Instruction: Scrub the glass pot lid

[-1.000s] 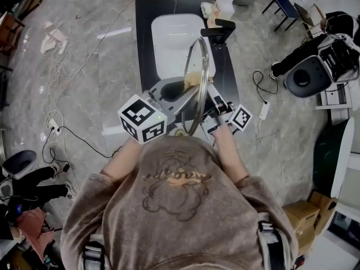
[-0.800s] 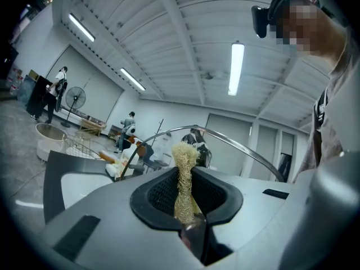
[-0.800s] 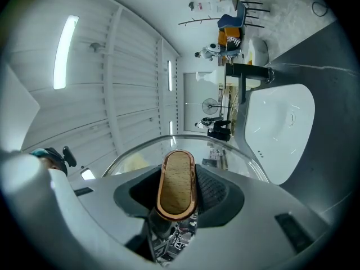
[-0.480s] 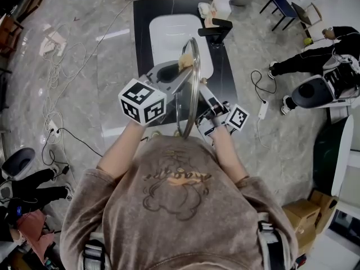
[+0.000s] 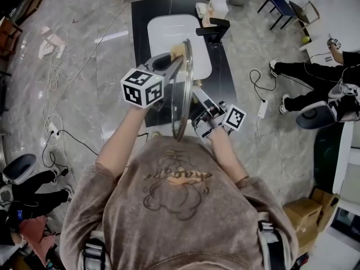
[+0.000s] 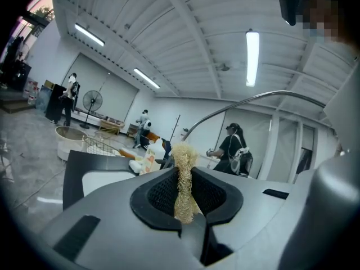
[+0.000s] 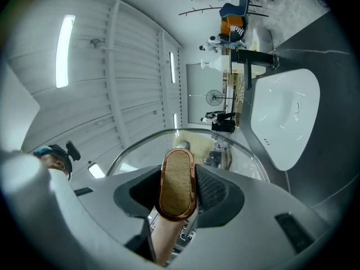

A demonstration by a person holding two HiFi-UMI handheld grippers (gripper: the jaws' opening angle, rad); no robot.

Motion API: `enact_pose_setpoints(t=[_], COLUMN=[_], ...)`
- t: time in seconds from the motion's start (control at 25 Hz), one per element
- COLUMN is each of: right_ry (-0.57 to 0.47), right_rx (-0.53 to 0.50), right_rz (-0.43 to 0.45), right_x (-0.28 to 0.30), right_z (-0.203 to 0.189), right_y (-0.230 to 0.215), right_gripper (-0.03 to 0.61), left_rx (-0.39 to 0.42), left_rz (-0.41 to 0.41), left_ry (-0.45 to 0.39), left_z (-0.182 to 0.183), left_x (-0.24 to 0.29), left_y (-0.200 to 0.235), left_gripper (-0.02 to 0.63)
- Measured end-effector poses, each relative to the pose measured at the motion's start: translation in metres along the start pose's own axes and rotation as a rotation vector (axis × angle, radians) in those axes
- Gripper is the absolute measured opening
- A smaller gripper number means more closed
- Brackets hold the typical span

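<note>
In the head view I hold the glass pot lid (image 5: 181, 91) upright and nearly edge-on above the sink. My right gripper (image 5: 196, 97) is shut on the lid's handle (image 7: 176, 184), a copper-rimmed knob that fills its jaws in the right gripper view, with the glass (image 7: 230, 151) behind it. My left gripper (image 5: 170, 59) is shut on a pale fibrous scrubber (image 6: 184, 179). The scrubber (image 5: 178, 50) lies against the lid's far upper rim. The lid's metal rim (image 6: 253, 98) arcs across the left gripper view.
Under the lid, a white sink basin (image 5: 169, 35) sits in a black counter (image 5: 139, 21), with a black faucet (image 5: 216, 30) at its right. Bottles (image 5: 216, 5) stand behind it. Cables (image 5: 62, 129) trail on the floor at left. A person's legs (image 5: 301, 69) reach in at right.
My left gripper has carried the scrubber up the lid's face toward the far rim. The lid has turned more edge-on to the head view and shifted slightly left with the right gripper.
</note>
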State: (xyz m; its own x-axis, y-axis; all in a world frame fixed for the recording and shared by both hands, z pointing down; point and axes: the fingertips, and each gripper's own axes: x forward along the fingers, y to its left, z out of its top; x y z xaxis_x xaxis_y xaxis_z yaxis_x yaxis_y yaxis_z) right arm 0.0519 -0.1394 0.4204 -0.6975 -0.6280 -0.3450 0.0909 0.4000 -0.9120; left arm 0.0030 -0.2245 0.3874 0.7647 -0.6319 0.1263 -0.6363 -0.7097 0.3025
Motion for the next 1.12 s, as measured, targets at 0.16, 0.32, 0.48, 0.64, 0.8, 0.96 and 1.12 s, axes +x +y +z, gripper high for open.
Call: enact_pose_setpoints(t=[0.16, 0.32, 0.48, 0.64, 0.8, 0.96, 1.12], right_ry=[-0.005, -0.033, -0.058, -0.080, -0.102, -0.131, -0.158], right_rx=[0.010, 0.022, 0.021, 0.026, 0.029, 0.027, 0.015], right_rz=[0.008, 0.031, 0.037, 0.026, 0.013, 0.011, 0.008], right_x=[0.000, -0.001, -0.001, 0.000, -0.003, -0.005, -0.007], right_z=[-0.002, 0.002, 0.010, 0.013, 0.017, 0.026, 0.036], right_y=[0.002, 0.007, 0.005, 0.003, 0.002, -0.002, -0.004], right_gripper=[0.175, 0.175, 0.175, 0.175, 0.175, 0.175, 0.175], left_rx=[0.010, 0.007, -0.002, -0.010, -0.010, -0.009, -0.026], left_rz=[0.025, 0.053, 0.043, 0.021, -0.031, -0.079, -0.142], left_ry=[0.042, 0.104, 0.164, 0.216, 0.277, 0.329, 0.364], left_z=[-0.019, -0.044, -0.070, -0.092, -0.114, -0.130, -0.134], left_x=[0.005, 0.009, 0.009, 0.005, -0.008, -0.017, -0.026], left_y=[0.011, 0.022, 0.026, 0.016, -0.006, -0.027, -0.048], left_gripper=[0.064, 0.064, 0.064, 0.064, 0.064, 0.064, 0.064])
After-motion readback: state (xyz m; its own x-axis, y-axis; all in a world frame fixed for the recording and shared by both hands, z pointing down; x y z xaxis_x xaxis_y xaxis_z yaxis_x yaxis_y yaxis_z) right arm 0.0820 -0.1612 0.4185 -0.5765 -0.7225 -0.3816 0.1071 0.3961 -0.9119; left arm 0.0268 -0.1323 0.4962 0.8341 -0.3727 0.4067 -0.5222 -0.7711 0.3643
